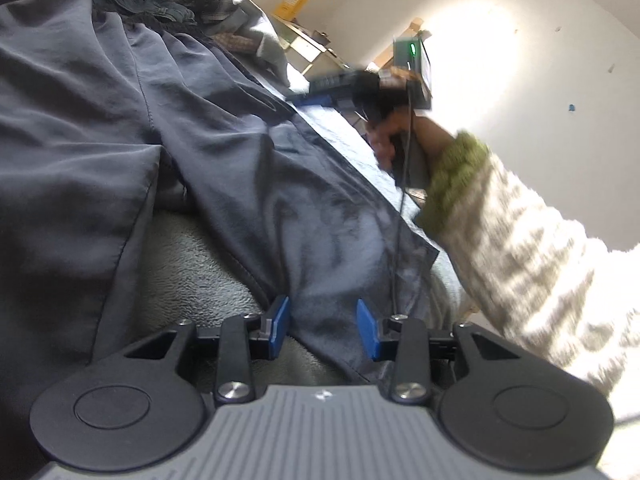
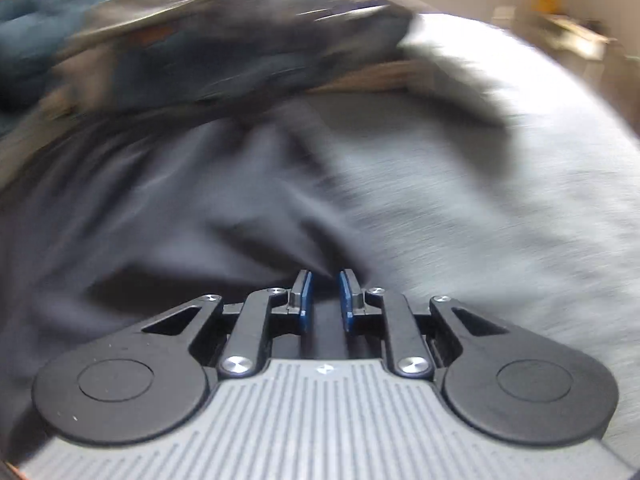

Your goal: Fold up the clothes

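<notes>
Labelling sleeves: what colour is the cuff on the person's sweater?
Green knit cuff, on a white fuzzy sleeve; clearest in the left wrist view.

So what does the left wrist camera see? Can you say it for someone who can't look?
A dark grey garment lies spread on a fuzzy grey blanket, and part of it runs between the blue pads of the left gripper. To the right, a hand in a cream sleeve with a green cuff holds the blurred right gripper over the far edge of the cloth.
</notes>
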Motion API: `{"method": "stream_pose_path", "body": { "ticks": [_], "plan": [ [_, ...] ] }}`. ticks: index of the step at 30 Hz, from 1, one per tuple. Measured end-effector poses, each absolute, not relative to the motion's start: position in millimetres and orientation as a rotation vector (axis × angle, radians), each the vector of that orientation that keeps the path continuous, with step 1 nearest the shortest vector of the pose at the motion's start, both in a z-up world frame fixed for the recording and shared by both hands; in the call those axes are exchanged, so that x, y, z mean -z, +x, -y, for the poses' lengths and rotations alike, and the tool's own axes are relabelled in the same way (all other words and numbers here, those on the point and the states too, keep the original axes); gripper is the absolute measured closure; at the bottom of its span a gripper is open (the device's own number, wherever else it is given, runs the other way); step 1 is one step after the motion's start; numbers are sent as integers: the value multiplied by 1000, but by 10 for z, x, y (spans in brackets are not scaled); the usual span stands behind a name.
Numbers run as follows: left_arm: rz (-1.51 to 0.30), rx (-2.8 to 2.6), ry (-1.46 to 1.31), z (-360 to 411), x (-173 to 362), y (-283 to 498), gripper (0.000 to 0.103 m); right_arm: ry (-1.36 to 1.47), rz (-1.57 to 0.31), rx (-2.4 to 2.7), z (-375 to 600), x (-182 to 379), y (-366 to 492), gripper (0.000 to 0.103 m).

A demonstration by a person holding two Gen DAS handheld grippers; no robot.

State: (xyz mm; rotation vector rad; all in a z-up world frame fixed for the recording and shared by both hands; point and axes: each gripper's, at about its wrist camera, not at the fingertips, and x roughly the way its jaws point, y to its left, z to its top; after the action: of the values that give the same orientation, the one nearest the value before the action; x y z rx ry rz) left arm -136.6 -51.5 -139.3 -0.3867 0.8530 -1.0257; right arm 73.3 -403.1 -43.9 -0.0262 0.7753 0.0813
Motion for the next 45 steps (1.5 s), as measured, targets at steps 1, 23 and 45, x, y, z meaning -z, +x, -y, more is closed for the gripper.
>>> {"method": "stream_pose_path", "body": {
  "ticks": [1, 23, 45],
  "plan": [
    [-851, 1032, -390, 500, 1402, -1367, 64, -12, -768, -83, 4032, 376, 795, 85],
    [-717, 775, -598, -641, 1243, -1500, 50, 149, -853, -535, 1476, 566, 2044, 86],
    [-524, 98, -426, -2336, 991, -2123, 36, 75, -1025, -617, 364, 291, 1190, 48]
  ]
}}
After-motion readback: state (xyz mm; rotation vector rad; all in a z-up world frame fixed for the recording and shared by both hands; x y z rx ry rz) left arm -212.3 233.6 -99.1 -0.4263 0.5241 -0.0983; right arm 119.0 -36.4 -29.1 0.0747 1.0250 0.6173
